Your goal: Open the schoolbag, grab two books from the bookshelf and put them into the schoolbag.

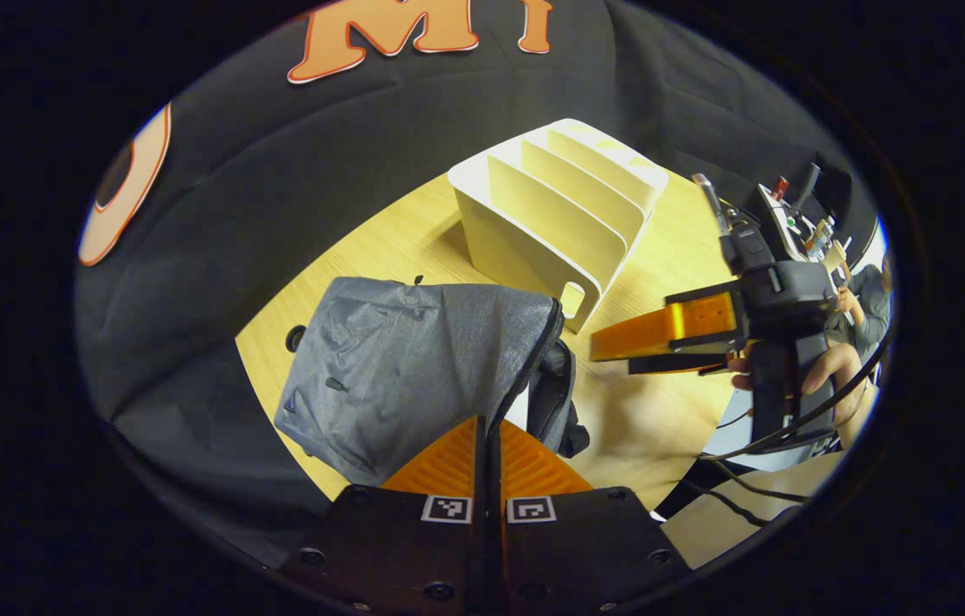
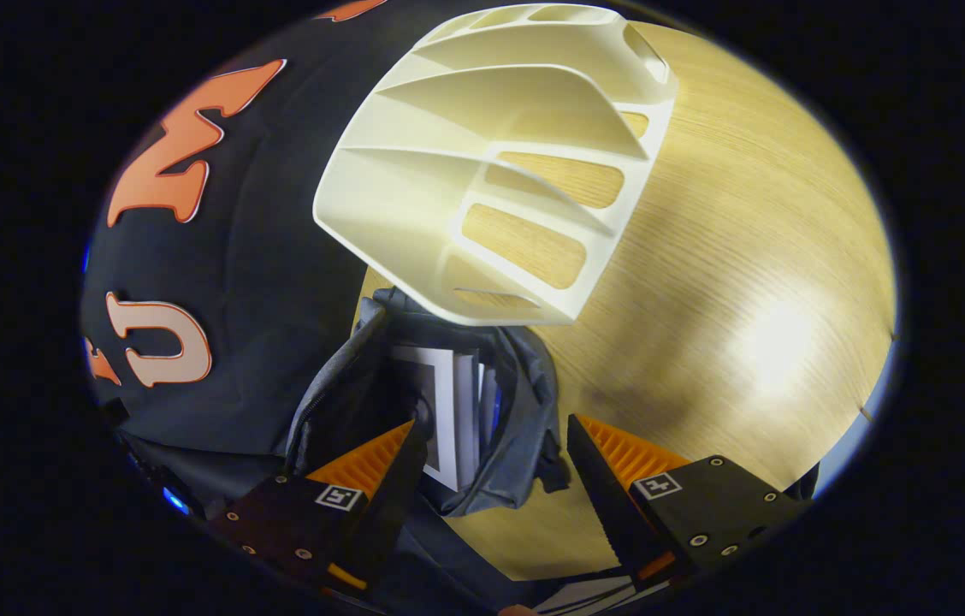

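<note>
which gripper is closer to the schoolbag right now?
Left. The left gripper touches the schoolbag at its zipper edge; the right gripper hangs open above the bag's mouth.

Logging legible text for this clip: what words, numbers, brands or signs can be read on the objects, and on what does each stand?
None readable.
Markers on the left gripper and right gripper: square coded patterns, not text.
Books in the bag: a white cover with a dark square, no legible print.
Bag: small dark tabs, no readable brand.
Bookshelf: plain.
</note>
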A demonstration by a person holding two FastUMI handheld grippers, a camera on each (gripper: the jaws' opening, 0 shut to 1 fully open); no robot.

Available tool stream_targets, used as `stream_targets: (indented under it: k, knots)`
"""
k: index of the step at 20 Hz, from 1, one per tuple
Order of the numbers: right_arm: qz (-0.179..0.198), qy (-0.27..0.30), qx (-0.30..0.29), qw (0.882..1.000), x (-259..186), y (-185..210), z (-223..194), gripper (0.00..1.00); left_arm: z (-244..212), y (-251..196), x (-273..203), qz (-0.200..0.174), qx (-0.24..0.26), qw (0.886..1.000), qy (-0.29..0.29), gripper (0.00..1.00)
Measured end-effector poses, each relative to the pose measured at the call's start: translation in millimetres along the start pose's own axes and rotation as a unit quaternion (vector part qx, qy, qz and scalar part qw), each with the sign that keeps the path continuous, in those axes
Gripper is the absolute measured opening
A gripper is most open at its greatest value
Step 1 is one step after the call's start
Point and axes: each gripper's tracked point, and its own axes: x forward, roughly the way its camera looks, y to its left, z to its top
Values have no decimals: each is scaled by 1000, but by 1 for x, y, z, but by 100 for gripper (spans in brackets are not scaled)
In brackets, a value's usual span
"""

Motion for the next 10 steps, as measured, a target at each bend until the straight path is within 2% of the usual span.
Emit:
stream_targets:
  k: [3,4,5,6,7,10]
  knots:
    - [-23,5,-21,999,-23,-37,15,99,-18,-14,14,-9,-57,998,18,9]
    - [-33,10,-38,999,-30,-50,20,99,-21,-23,19,-10,-74,997,22,18]
    - [-46,15,-57,997,-44,-60,29,99,-25,-28,20,-7,-92,995,27,22]
    - [-58,22,-76,995,-49,-69,37,99,-28,-32,24,1,-108,994,31,32]
    - [-66,30,-96,993,-59,-76,44,99,-31,-37,28,8,-123,992,32,36]
    - [-81,34,-171,981,-86,-85,80,99,-20,-52,24,44,-166,985,12,89]
